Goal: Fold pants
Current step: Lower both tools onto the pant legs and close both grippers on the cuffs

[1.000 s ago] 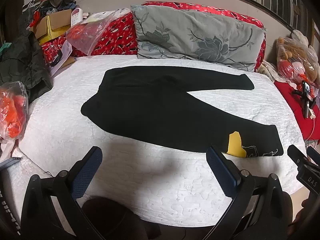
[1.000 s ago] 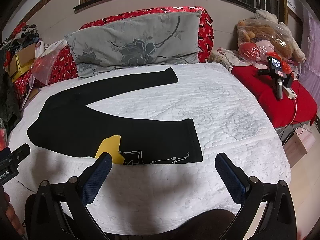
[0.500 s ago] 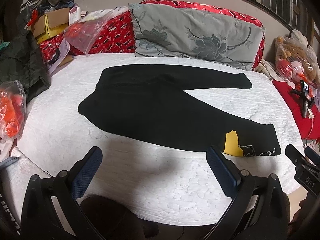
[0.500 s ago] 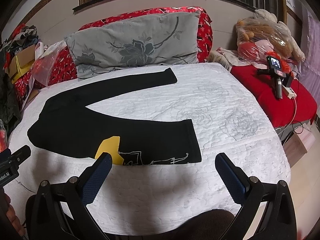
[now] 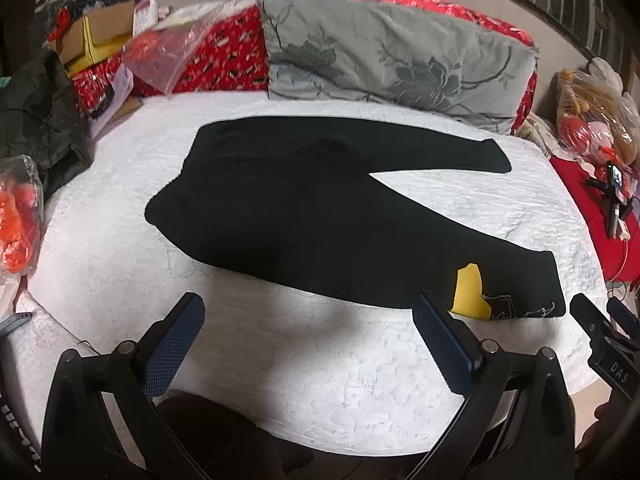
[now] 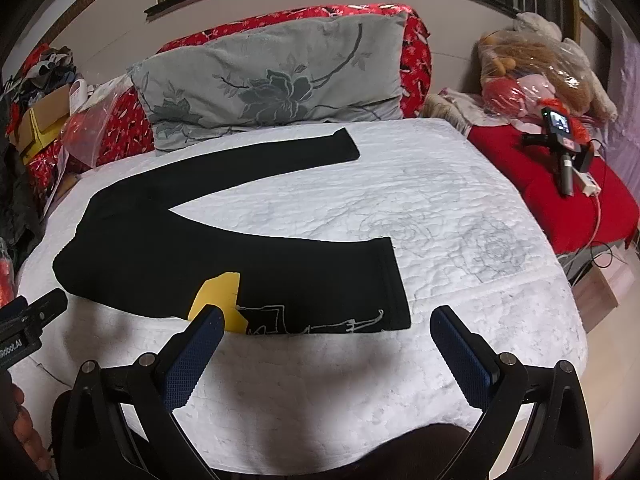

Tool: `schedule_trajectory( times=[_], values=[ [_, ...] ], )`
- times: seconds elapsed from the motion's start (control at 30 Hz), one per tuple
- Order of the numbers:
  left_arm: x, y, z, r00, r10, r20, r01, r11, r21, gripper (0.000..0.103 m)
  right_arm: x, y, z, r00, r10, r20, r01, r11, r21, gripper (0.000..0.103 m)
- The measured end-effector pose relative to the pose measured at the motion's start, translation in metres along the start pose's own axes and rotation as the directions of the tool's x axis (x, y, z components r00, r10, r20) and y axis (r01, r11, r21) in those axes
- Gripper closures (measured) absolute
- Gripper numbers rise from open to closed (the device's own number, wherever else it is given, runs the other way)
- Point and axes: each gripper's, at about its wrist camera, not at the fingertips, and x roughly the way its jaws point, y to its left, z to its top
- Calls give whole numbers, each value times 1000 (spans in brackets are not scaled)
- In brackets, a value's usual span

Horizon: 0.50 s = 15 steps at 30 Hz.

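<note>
Black pants (image 5: 304, 208) lie flat on the white quilted bed (image 5: 280, 340), waist at the left, legs spread in a V toward the right. The near leg has a yellow patch (image 5: 470, 294) and white line art near its cuff. In the right wrist view the pants (image 6: 168, 256) and the yellow patch (image 6: 218, 296) show too. My left gripper (image 5: 308, 312) is open and empty, hovering just short of the near leg's edge. My right gripper (image 6: 326, 320) is open and empty, over the near leg's cuff edge.
A grey floral pillow (image 5: 392, 48) and red cushion stand at the bed's head. Boxes and plastic bags (image 5: 92, 40) pile at the left. A red seat (image 6: 560, 184) with a small camera and a bag of soft toys (image 6: 536, 68) lies to the right.
Both grippers have moved slightly forward and down toward the near leg of the pants. The pants have not moved, and both grippers stay open.
</note>
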Motion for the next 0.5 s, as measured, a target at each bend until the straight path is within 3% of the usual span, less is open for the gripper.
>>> schedule_trajectory(
  times=[0.13,0.27,0.5],
  values=[
    [21,4,36,992,-36,-118,34,999,-24,0,13,-14,30,999,32,-20,-32,999,33,0],
    [45,14,88,971,-73,-228,59,996,-67,0,35,-33,78,999,29,-43,-28,999,42,0],
    [88,51,179,940,-72,-334,34,992,-120,0,102,-55,157,988,52,-145,-40,996,84,0]
  ],
)
